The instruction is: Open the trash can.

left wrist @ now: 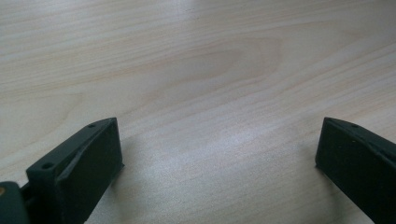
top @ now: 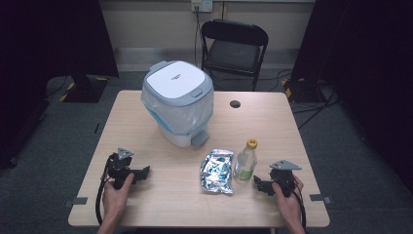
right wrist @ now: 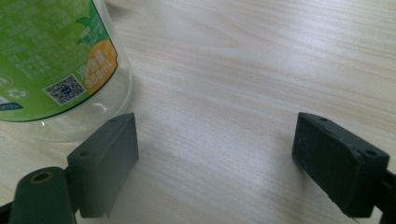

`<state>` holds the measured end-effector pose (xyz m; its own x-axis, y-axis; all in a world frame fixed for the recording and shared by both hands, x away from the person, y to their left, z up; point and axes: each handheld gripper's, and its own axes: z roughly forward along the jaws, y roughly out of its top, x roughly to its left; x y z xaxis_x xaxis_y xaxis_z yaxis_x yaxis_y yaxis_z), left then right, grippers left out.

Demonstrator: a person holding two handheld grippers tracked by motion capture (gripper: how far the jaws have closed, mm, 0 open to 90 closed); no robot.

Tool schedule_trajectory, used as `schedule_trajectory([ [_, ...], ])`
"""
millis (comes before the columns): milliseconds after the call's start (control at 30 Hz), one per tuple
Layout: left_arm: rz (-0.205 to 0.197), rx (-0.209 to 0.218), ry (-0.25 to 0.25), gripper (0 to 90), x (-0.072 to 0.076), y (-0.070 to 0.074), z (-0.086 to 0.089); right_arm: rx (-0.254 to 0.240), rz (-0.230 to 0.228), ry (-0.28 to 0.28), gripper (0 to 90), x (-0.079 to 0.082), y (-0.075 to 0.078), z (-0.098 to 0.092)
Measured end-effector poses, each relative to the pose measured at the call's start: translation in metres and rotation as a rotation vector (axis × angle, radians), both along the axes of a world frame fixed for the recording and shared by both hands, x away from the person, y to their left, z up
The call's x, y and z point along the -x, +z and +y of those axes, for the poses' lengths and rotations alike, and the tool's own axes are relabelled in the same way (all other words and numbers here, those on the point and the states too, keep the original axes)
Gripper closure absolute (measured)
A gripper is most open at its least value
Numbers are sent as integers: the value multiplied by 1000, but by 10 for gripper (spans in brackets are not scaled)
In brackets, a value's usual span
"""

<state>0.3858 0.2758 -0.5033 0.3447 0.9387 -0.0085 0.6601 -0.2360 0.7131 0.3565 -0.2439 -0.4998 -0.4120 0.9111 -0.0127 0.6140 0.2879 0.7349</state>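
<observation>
Both grippers rest low on the table (top: 160, 195), jaws spread wide and empty. Right gripper (top: 264, 185) sits just beside the bottle (top: 245, 161), which stands upright outside its left jaw, not between them. A careless sweep could likely tip it. Left gripper (top: 140, 174) lies well apart. Foil pouch (top: 217, 171) lies beside the bottle; bin (top: 179, 101) stands behind.
</observation>
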Motion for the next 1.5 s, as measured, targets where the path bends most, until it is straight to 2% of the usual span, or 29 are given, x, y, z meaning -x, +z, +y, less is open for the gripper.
schedule_trajectory([
  [433, -11, 0, 10, 29, 9, 0, -2, 0, 0, 0, 135, 0, 0, 0],
  [633, -29, 12, 33, 106, 19, 1, -6, -6, 2, -8, 140, 6, 1, 2],
  [767, -38, 12, 20, 155, 20, 2, -9, -36, 22, 6, 158, 8, 3, 1],
  [967, -34, 21, -19, 159, 23, 2, -17, -36, 9, 33, 160, 22, 12, 9],
  [1000, -33, 15, -31, 160, 24, 4, -21, -37, 5, 41, 157, 28, 14, 13],
  [1100, -38, 27, -42, 159, 25, 6, -24, -61, 12, 47, 164, 34, 17, 16],
  [1133, -43, 43, -48, 159, 26, 7, -26, -75, 18, 52, 166, 37, 19, 17],
  [1233, -40, 60, -71, 160, 28, 10, -31, -75, 1, 74, 175, 47, 24, 25],
  [1333, -31, 85, -84, 163, 28, 10, -32, -82, 8, 95, 233, 53, 25, 31],
  [1367, -29, 76, -85, 164, 28, 10, -33, -99, 16, 97, 233, 55, 26, 33],
  [1500, -28, 47, -81, 160, 27, 7, -33, -106, 21, 130, 233, 61, 27, 39],
])
